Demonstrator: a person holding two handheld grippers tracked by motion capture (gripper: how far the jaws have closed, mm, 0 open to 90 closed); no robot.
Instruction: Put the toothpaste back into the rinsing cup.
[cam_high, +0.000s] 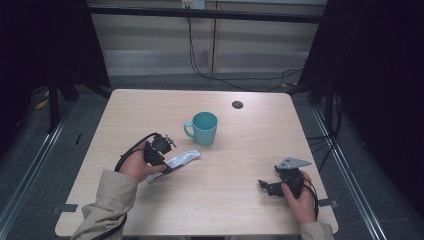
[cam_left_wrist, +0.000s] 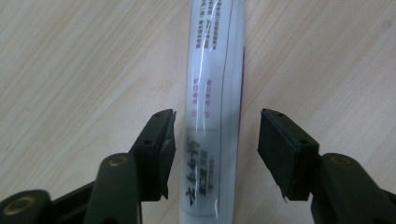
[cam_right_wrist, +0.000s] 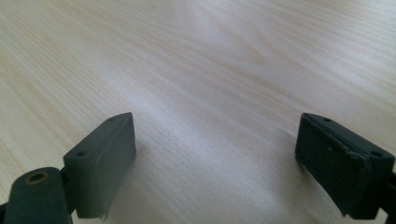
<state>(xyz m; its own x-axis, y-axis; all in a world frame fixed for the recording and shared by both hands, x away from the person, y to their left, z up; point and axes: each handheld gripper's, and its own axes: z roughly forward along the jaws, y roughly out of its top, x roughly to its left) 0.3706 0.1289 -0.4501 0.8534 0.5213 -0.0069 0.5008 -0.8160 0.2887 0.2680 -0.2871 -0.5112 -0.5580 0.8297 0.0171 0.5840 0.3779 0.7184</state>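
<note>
Wooden table, left hand-held gripper straddling packet

A: What is the person wearing?
B: Beige sleeves are covering both forearms. Each black hand-held gripper, left and right, is trailing a black cable.
A: Any markings?
B: Brass-coloured pivot screws are showing, and a grey three-cornered plate is topping the right one.
</note>
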